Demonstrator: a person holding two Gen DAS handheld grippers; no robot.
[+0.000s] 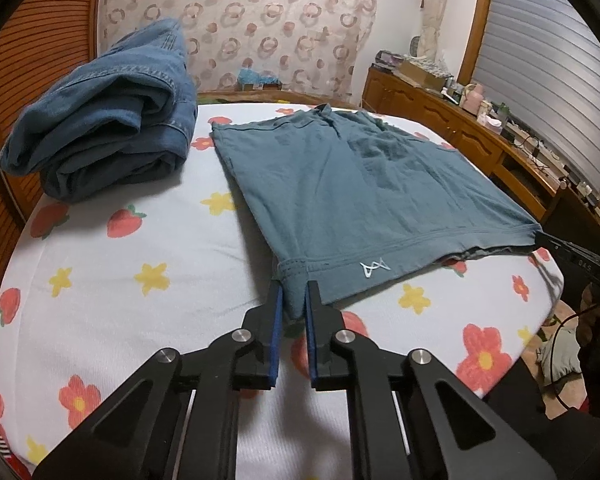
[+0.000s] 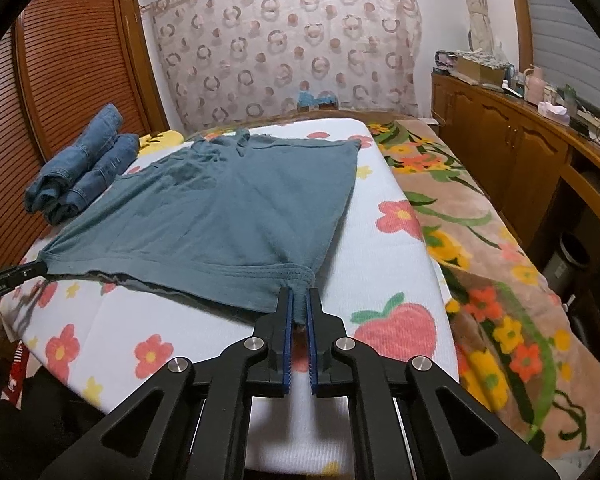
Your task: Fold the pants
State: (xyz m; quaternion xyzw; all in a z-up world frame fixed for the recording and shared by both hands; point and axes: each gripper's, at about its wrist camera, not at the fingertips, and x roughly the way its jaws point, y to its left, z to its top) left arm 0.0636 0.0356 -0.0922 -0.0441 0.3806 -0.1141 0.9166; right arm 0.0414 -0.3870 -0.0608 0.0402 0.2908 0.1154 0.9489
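Flowery bedsheet [image 1: 100,280] has the teal pants [image 1: 360,192] flat mid-frame, left gripper [image 1: 294,300] and right gripper [image 2: 299,304] each pinched shut on a near corner, so next looks like lifting both evenly and folding toward the far edge.

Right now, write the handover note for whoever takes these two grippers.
Left gripper: shut on the near left corner of the teal shorts.
Right gripper: shut on the near right corner of the hem.
Shorts lie spread flat on the flowered sheet, near hem pulled taut between the grippers.
Blue jeans sit bundled at the far left.
Done: both corners gripped.
Left: no fold made yet; probably carry the near edge to the far edge.
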